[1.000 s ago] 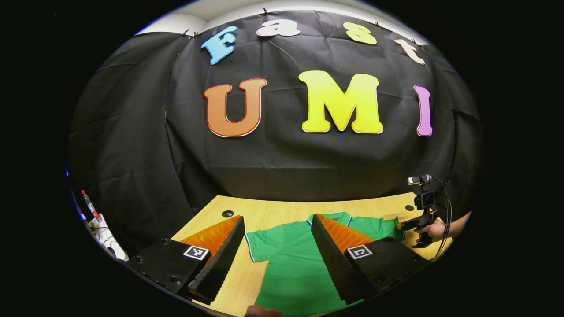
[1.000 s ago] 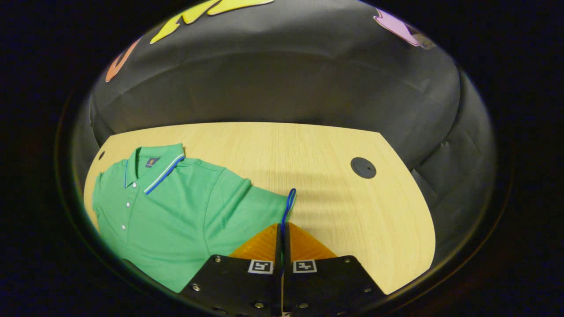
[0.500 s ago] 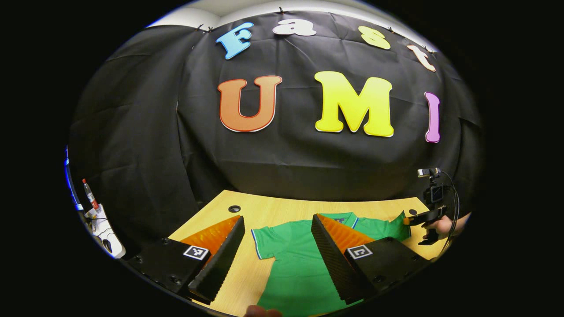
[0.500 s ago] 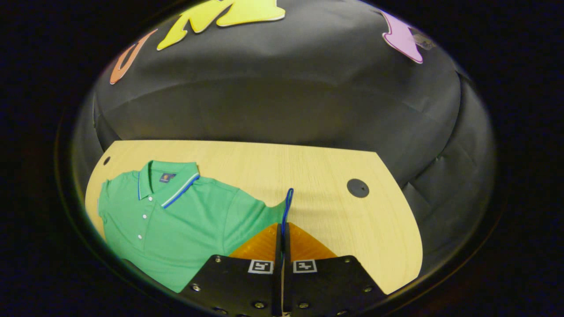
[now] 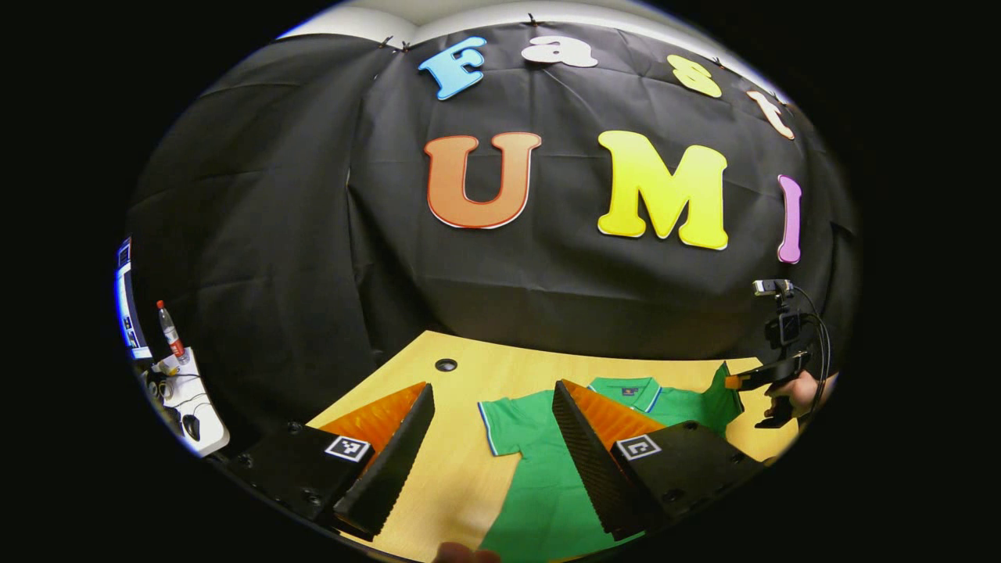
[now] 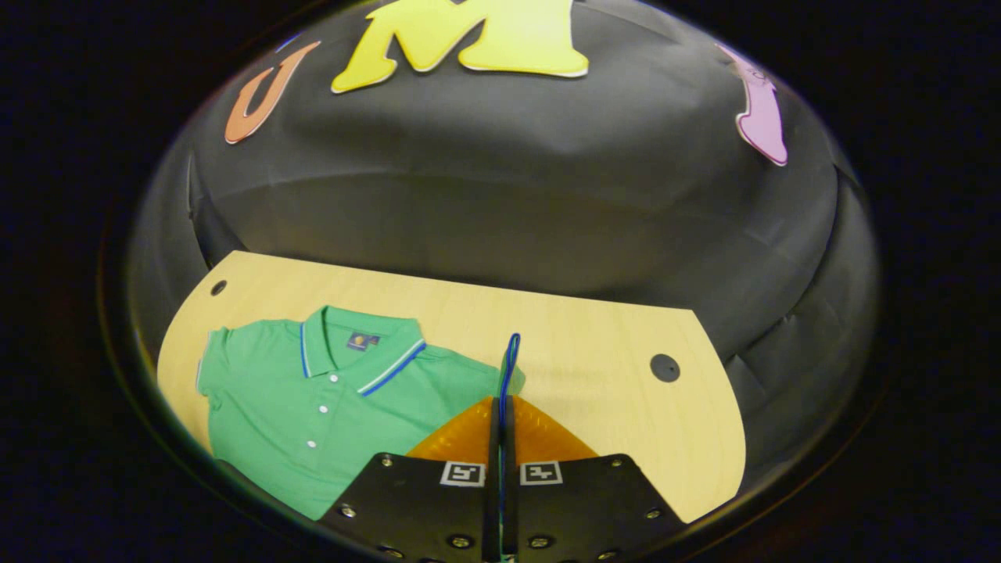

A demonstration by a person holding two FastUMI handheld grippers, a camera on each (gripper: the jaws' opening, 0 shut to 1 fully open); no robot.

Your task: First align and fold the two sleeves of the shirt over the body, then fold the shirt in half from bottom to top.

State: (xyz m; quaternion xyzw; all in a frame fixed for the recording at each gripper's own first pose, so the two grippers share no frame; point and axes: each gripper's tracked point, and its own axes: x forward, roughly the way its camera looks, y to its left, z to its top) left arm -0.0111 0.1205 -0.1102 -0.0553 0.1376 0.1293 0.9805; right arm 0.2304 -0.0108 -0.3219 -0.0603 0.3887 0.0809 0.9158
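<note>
A green shirt (image 6: 313, 414) is spread face up on a wooden table (image 6: 610, 407), its collar (image 6: 356, 352) turned toward the black cloth wall and a row of white buttons run down the front. No container can be made out on the table. In the right gripper view a dark round hole (image 6: 665, 367) is set in the tabletop well to the right of the shirt, and a smaller one (image 6: 218, 287) near the far left corner. In the left gripper view, beyond the table's left edge, a white stand (image 5: 184, 399) with cables is seen, with a small bottle (image 5: 169, 330) standing on it.

The right gripper (image 6: 501, 407) is closed tight, its two fingers pressed together on the blue-trimmed edge of the shirt's right sleeve (image 6: 510, 363), which is pinched upright between them and lifted off the table. In the left gripper view the same gripper (image 5: 762, 378) is seen at the far right, held by a hand (image 5: 801, 391), with a peak of green cloth raised beneath it and cables looped behind it.

The left gripper (image 5: 489, 426) is held wide open above the near part of the table, with nothing between its fingers. The shirt's left sleeve (image 5: 500, 422) is seen lying flat on the table in the gap between them, untouched.
</note>
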